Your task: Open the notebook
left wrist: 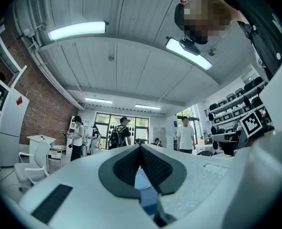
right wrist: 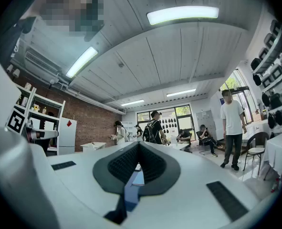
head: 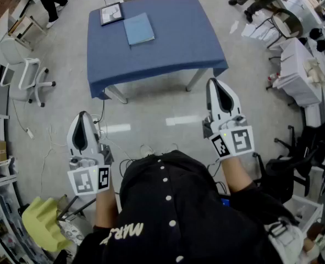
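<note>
A pale grey floor is seen from above in the head view, with a table (head: 173, 51) draped in blue cloth standing at the top of the picture; a white office chair (head: 26, 76) is set off to the table's left, thin cables (head: 41, 142) are strewn over the floor beside it, and a yellow crumpled item (head: 44, 224) lies at the lower left. The notebook (head: 139, 28) is laid flat on the far left part of the tabletop with its blue cover closed; a dark framed panel (head: 111, 14) is placed just beside it, nearer the table's far corner. The left gripper (head: 83, 117) and the right gripper (head: 213, 84) are held over the floor close to the person's dark buttoned top (head: 167, 202), well apart from the table and from the notebook. In the left gripper view the two ribbed pads are brought together at their tips, with nothing caught between them; in the right gripper view the jaws are likewise closed tip to tip on nothing. A brick wall (right wrist: 88, 123), ceiling strip lights (right wrist: 181, 14) and several standing people are shown beyond the jaws.
</note>
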